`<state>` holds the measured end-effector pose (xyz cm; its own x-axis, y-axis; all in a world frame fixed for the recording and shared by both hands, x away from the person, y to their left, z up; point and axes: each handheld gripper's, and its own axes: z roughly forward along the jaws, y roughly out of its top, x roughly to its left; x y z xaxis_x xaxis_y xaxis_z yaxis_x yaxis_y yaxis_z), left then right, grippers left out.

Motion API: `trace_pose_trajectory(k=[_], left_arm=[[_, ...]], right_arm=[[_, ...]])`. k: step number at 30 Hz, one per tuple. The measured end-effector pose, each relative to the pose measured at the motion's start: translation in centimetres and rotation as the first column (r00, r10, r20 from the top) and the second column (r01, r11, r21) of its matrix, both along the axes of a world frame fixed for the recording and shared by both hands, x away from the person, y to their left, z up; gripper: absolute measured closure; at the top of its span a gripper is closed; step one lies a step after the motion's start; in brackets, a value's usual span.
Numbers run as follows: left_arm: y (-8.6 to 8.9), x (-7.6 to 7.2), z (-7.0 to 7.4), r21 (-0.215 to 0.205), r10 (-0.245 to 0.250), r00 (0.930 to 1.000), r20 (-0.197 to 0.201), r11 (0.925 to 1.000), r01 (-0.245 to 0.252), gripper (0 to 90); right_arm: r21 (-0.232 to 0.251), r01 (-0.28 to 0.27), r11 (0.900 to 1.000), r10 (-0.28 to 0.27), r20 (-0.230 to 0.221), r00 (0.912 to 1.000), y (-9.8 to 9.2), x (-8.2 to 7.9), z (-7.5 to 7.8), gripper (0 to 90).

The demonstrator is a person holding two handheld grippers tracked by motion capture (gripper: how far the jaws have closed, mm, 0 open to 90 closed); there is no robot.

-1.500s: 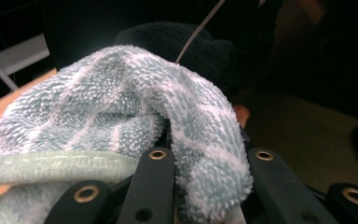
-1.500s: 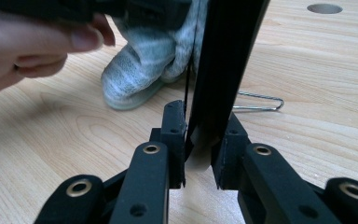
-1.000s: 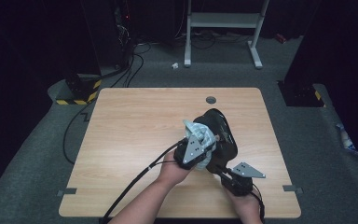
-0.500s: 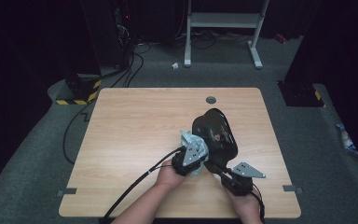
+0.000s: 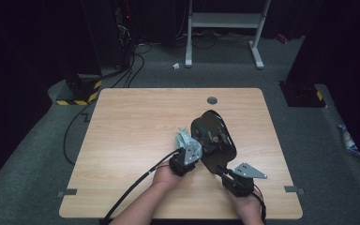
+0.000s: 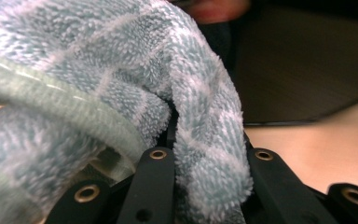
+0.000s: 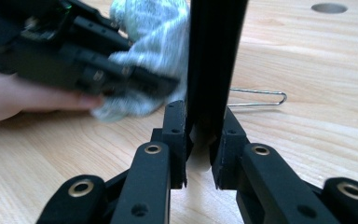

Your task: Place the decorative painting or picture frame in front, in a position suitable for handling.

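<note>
Left tongs (image 5: 191,151) clamp a blue checked towel (image 6: 121,93) against the black pan (image 5: 213,136); right tongs (image 7: 198,140) grip its handle (image 7: 212,60).

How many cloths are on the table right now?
1. A light blue checked cloth is clamped in the left gripper, beside the black pan that the right gripper holds by its handle. Another could lie hidden behind the pan.

Both grippers (image 5: 193,151) (image 5: 221,169) low, side by side, fingers apparently clamped.
</note>
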<state>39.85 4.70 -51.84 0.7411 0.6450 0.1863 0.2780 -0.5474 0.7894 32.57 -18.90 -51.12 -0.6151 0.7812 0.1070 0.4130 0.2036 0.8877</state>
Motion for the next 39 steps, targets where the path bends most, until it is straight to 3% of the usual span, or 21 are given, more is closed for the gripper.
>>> trace_pose_trajectory(k=[2, 5, 9, 17, 18, 21, 25, 26, 28, 32, 35, 37, 39], left_arm=[[0.7, 1.1, 0.2, 0.002, 0.044, 0.999, -0.01, 0.999, -0.044, 78.6], [1.6, 2.5, 0.4, 0.005, 0.108, 0.9939, -0.025, 0.9942, -0.108, 78.5], [1.9, 3.3, 0.5, -0.008, 0.126, 0.9912, -0.04, 0.9919, -0.127, 78.5], [0.4, 1.5, 0.0, 0.01, 0.067, 0.9973, -0.03, 0.9977, -0.067, 78.7], [-0.2, 0.5, -0.1, 0.016, 0.022, 0.9994, -0.025, 0.9996, -0.022, 78.7], [-0.9, -0.4, -0.1, 0.025, -0.013, 0.9997, -0.019, 0.9996, 0.013, 78.7], [-1.8, -1.9, 0.0, 0.002, -0.069, 0.997, -0.034, 0.9976, 0.069, 78.8], [-2.2, -2.7, 0.1, -0.007, -0.104, 0.9938, -0.041, 0.9946, 0.103, 78.8], [-2.6, -3.4, 0.1, -0.009, -0.127, 0.991, -0.043, 0.9919, 0.127, 78.8], [-2.6, -3.4, 0.1, -0.013, -0.137, 0.9897, -0.043, 0.9906, 0.136, 78.7], [-2.3, -2.5, 0.1, -0.011, -0.109, 0.993, -0.047, 0.9941, 0.108, 78.7], [-1.5, -0.8, 0.2, -0.003, -0.045, 0.9975, -0.054, 0.999, 0.045, 78.7], [-1.3, -0.3, 0.3, -0.001, -0.028, 0.998, -0.056, 0.9996, 0.028, 78.7]], right_arm=[[0.022, 0.0, 1.0, 0.0, -0.018, 0.9998, -0.2, 0.1, -0.1, 78.4], [0.009, -0.004, 1.0, 0.004, -0.007, 1.0, -0.1, 0.0, 0.0, 78.4], [-0.004, -0.009, 1.0, 0.009, 0.003, 1.0, 0.1, -0.1, 0.0, 78.4], [0.007, -0.002, 1.0, 0.002, -0.007, 1.0, 0.0, 0.0, 0.0, 78.2], [0.008, -0.002, 1.0, 0.002, -0.007, 1.0, 0.0, 0.0, 0.0, 78.2], [-0.001, 0.002, 1.0, -0.002, 0.002, 1.0, 0.1, 0.0, 0.0, 78.3], [-0.003, 0.002, 1.0, -0.002, 0.003, 1.0, 0.1, 0.0, 0.0, 78.3], [-0.002, 0.001, 1.0, -0.001, 0.003, 1.0, 0.1, 0.0, 0.0, 78.3], [-0.002, 0.0, 1.0, 0.0, 0.004, 1.0, 0.1, 0.0, 0.0, 78.3], [-0.004, 0.0, 1.0, 0.0, 0.004, 1.0, 0.1, 0.0, 0.0, 78.3], [-0.004, 0.003, 1.0, -0.003, 0.005, 1.0, 0.1, 0.0, 0.0, 78.3], [-0.001, 0.01, 1.0, -0.01, -0.001, 1.0, 0.0, 0.1, 0.0, 78.3], [0.0, 0.01, 1.0, -0.01, -0.002, 0.9999, 0.0, 0.1, 0.0, 78.2]])
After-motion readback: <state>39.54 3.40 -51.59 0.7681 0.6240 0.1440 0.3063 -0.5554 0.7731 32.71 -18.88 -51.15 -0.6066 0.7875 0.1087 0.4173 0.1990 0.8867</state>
